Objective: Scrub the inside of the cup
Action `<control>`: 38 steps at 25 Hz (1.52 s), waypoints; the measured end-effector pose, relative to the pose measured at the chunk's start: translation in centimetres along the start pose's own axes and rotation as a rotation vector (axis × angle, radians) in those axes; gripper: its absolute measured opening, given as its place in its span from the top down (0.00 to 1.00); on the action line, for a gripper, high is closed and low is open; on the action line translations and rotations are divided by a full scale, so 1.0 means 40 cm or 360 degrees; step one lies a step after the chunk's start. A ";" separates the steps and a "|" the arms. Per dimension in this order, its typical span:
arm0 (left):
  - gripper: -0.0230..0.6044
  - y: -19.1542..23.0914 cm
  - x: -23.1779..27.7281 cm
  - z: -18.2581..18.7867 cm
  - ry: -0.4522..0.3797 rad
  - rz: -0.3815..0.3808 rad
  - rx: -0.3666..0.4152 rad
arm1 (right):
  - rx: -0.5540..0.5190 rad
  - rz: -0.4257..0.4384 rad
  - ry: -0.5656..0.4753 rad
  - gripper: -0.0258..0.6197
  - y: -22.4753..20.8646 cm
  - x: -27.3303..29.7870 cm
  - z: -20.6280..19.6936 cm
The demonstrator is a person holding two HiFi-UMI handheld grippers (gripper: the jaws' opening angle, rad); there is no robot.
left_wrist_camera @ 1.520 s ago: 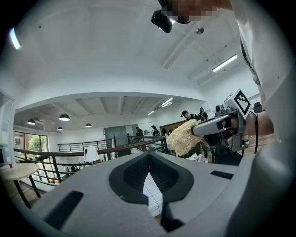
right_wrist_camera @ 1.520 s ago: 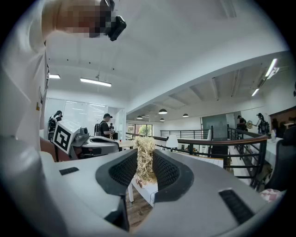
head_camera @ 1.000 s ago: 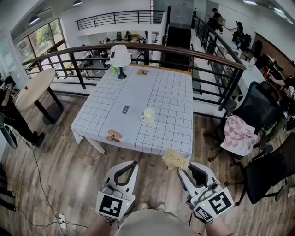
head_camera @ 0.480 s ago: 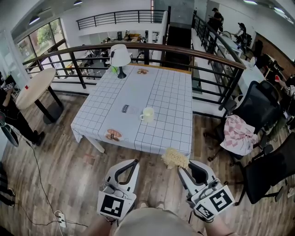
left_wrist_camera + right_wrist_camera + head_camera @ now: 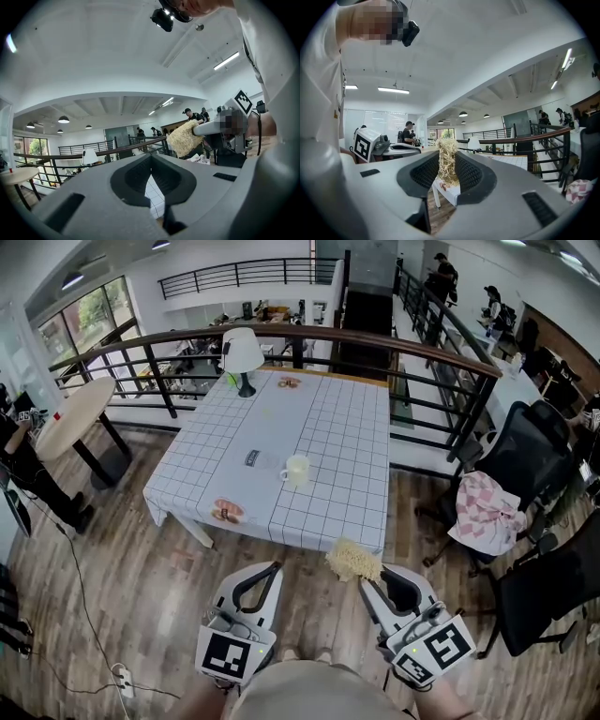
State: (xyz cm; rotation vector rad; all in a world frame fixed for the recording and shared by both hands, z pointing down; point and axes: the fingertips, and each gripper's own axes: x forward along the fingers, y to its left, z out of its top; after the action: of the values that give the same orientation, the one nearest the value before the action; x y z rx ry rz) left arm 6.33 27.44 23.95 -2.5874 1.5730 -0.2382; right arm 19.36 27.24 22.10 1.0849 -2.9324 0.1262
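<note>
A cream cup (image 5: 296, 470) with a handle stands upright on the table with the white checked cloth (image 5: 343, 442), near the cloth's middle. Both grippers are held well short of the table, over the wooden floor. My right gripper (image 5: 364, 579) is shut on a straw-coloured loofah scrubber (image 5: 352, 561), which sticks up between the jaws (image 5: 447, 159). My left gripper (image 5: 272, 570) is shut with nothing in it; its jaws meet (image 5: 151, 174). The scrubber (image 5: 184, 138) also shows in the left gripper view at the right.
On the table are a white lamp (image 5: 242, 354), a small dark card (image 5: 253, 458), a snack plate (image 5: 227, 512) near the front left corner and another plate (image 5: 289, 383) at the far end. A black railing (image 5: 412, 348) runs behind it. Office chairs (image 5: 530, 465) stand right, a round table (image 5: 73, 418) left.
The table and cup have slid slightly up and left in the head view. Both grippers hold their pose and grip.
</note>
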 end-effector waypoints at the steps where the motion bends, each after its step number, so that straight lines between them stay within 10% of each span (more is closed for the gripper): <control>1: 0.94 -0.005 0.003 -0.002 0.0004 0.0004 -0.0006 | 0.0000 0.0005 -0.0003 0.80 -0.005 -0.003 -0.002; 19: 0.94 -0.103 0.070 0.005 -0.0016 0.0018 0.0093 | -0.0040 0.0020 -0.0066 0.80 -0.130 -0.046 -0.004; 38: 0.94 0.128 0.247 -0.087 0.0008 0.0026 0.0002 | 0.0001 0.0066 -0.0050 0.80 -0.205 0.209 -0.014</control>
State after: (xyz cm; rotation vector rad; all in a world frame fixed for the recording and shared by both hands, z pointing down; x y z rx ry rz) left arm 5.70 16.30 27.28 -2.5740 1.5950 -0.2445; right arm 18.33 15.68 23.56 1.0363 -2.9840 0.1117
